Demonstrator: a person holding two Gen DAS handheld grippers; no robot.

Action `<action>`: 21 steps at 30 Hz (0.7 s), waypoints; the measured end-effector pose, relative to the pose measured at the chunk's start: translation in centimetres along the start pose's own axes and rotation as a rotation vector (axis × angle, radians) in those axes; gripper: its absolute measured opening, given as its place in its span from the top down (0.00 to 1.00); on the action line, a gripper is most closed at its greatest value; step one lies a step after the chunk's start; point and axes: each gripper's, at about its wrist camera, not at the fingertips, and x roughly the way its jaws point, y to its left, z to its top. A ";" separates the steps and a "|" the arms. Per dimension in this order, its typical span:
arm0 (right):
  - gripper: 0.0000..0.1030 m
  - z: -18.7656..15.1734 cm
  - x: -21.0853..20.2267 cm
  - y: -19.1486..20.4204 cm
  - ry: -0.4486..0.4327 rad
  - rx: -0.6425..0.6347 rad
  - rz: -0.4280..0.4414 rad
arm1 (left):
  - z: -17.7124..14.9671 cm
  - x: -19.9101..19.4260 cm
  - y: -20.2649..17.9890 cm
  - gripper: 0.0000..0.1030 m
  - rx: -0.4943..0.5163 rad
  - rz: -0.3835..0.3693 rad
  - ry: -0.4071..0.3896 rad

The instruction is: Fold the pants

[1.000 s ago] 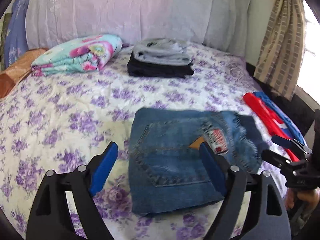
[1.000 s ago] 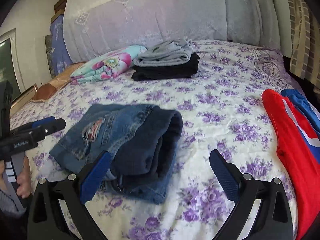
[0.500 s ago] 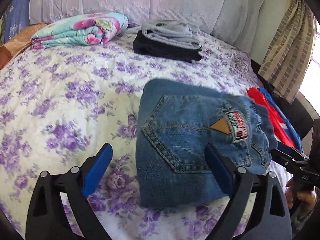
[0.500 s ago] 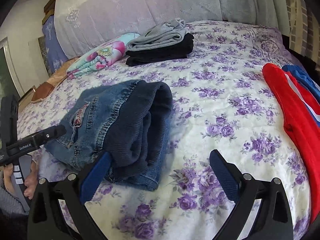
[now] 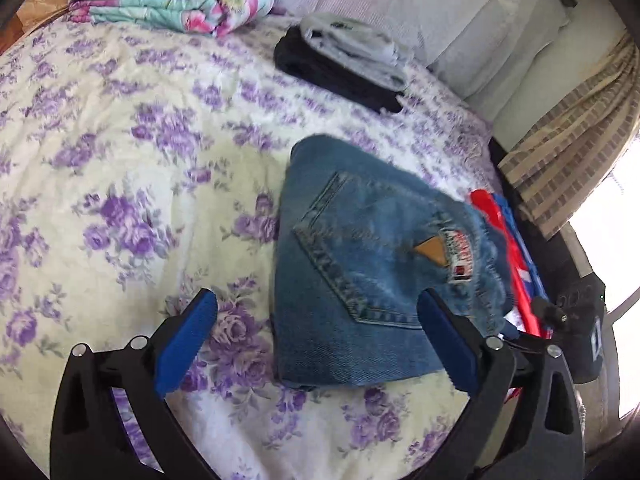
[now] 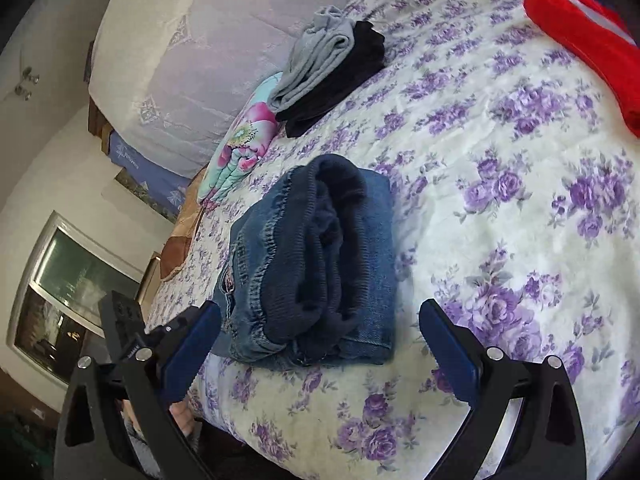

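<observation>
On the purple-flowered bedspread (image 5: 132, 128) near the bed's front edge sit your folded jeans (image 5: 372, 272), done up into a compact square. Your left gripper (image 5: 316, 340) is opening, its jaws spread wide, and the blue fingers (image 5: 188, 336) aren't pinching any denim; the right-hand pad just overlaps the jeans' lower corner in that view, and you can't tell if it touches. Your right gripper (image 6: 320, 344) is spread wide too, with the folded bundle in front of it and nothing clamped. Now the fun part: the left wrist camera gives you the flat top face, back pocket with the tan triangle patch and label, while the right wrist camera shows the stacked end instead, with the dark elastic waistband (image 6: 320, 248) rolled into the layers. Only the left view catches the striped curtain (image 5: 576, 152); only the right one has the window (image 6: 72, 292) low at its left edge. Both show the grey-on-black clothes stack (image 5: 344, 60), the flowery turquoise blanket (image 5: 172, 4) and the red and blue garment (image 6: 588, 48) well apart from the jeans.
</observation>
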 end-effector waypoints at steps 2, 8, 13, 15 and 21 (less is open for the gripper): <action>0.04 0.1 0.2 -0.8 0.010 0.037 0.023 | 0.0 0.7 -0.4 0.05 0.024 0.043 -0.001; 0.04 0.5 1.5 -0.4 0.030 0.023 0.021 | 0.2 1.5 -2.2 0.05 0.100 0.109 -0.022; 0.03 0.9 2.4 -0.1 0.045 0.012 0.014 | 0.1 1.7 -3.6 0.05 0.161 0.146 -0.046; 0.03 1.2 2.9 0.1 0.051 0.007 0.012 | 0.1 1.8 -3.9 0.05 0.176 0.153 -0.052; 0.03 1.7 3.9 0.2 0.057 -0.008 -0.001 | 0.0 2.0 -4.3 0.05 0.183 0.149 -0.059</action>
